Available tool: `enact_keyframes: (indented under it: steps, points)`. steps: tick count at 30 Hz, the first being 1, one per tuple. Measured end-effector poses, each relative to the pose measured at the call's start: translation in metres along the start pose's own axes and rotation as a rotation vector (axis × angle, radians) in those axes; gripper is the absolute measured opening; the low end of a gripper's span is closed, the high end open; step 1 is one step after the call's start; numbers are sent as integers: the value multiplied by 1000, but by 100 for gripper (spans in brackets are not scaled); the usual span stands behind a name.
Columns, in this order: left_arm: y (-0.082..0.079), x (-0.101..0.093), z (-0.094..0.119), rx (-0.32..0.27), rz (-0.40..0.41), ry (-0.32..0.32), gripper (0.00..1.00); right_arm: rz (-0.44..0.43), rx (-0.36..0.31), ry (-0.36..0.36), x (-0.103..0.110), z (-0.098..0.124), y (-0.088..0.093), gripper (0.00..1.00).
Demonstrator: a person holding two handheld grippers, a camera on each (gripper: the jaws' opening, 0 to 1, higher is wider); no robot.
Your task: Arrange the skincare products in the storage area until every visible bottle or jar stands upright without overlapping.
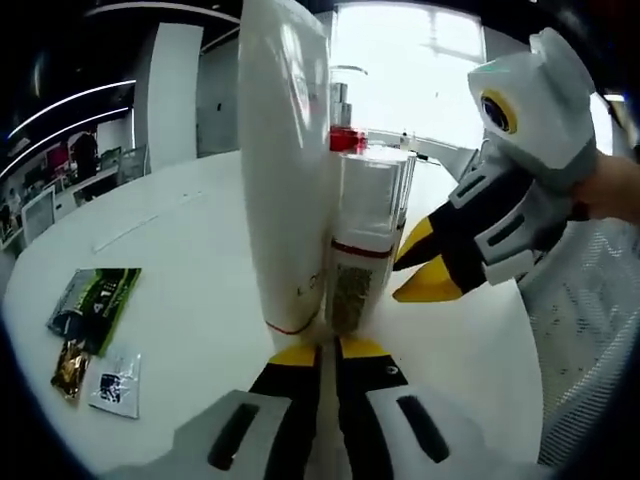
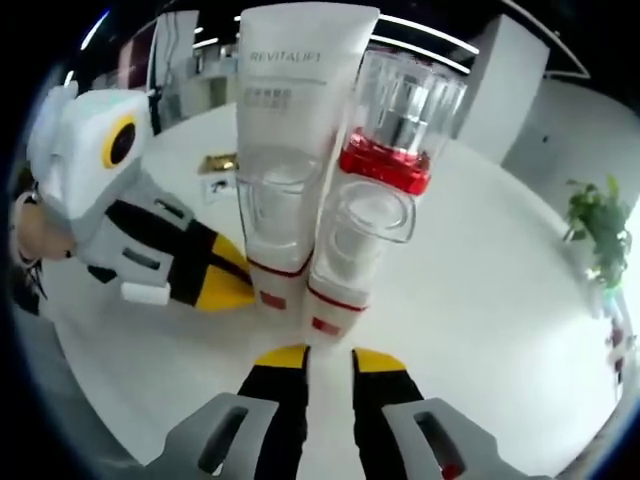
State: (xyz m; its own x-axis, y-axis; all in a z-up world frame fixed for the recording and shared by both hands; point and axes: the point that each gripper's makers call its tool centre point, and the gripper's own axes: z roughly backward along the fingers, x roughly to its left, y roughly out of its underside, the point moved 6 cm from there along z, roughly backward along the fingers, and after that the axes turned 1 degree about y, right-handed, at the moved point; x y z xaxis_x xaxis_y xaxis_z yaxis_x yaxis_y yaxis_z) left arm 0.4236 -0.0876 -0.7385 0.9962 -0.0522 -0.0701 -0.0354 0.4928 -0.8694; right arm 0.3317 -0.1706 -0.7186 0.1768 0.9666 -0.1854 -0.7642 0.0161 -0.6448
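On a round white surface, we bring two hand-held grippers in on a tight cluster of skincare products standing upright. The left hand-held gripper rests low in front of the cluster, its yellow-tipped jaws nearly together and holding nothing. The right hand-held gripper waits on the other side with a narrow gap between its jaws, also empty.

The white tube, printed "REVITALIFT", stands on its cap and touches the neighbouring clear bottle, which carries a bright red band and a transparent top. Smaller clear-capped bottles stand in front of them in the right gripper view, packed so closely that we cannot tell where one ends and the next begins.

In our judgement the step in hand is easing the products apart. We would nudge each one low at its base rather than high, since the tall tube looks top-heavy and a push near its top could topple it into its neighbour. A few flat sachets lie well apart on the surface.
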Motion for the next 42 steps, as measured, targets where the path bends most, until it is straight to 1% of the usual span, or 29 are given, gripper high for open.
enact_keyframes:
  steps: [3, 7, 8, 12, 14, 15, 19, 20, 22, 25, 29, 31, 34, 39, 42]
  points:
    - [-3, 2, 7, -4, 5, -9, 7, 4, 1, 3, -2, 2, -1, 10]
    - [-8, 4, 17, -15, 7, -31, 9, 18, -8, 4, -5, 9, -8, 13]
    - [-10, 5, 21, -19, 15, -37, 10, 24, -18, 7, -5, 11, -11, 14]
    - [-13, 9, 32, -29, 35, -65, 12, 49, -29, -23, 0, 17, -17, 20]
    - [-15, 10, 37, -27, 40, -75, 12, 58, -27, -33, 0, 18, -19, 23]
    - [-16, 11, 40, -29, 37, -82, 13, 79, -30, -29, 0, 19, -21, 24]
    - [-20, 12, 53, -48, 81, -115, 17, 107, -19, -33, 0, 24, -22, 30]
    - [-22, 11, 55, -50, 83, -114, 17, 106, -20, -39, -1, 25, -23, 32]
    - [-25, 10, 60, -62, 85, -131, 20, 97, -34, -49, -1, 26, -26, 35]
    - [-31, 6, 67, -71, 82, -139, 24, 93, -53, -58, 1, 29, -29, 38]
    - [-36, 7, 75, -76, 69, -153, 27, 99, -56, -73, 4, 32, -30, 40]
    - [-38, 8, 80, -86, 70, -158, 28, 98, -74, -78, 7, 37, -31, 41]
    - [-43, 7, 89, -95, 62, -174, 31, 100, -80, -75, 5, 38, -33, 41]
    - [-44, 8, 98, -97, 56, -185, 37, 77, -105, -85, 4, 44, -34, 42]
    - [-44, 9, 104, -97, 57, -191, 41, 78, -90, -110, 6, 43, -33, 47]
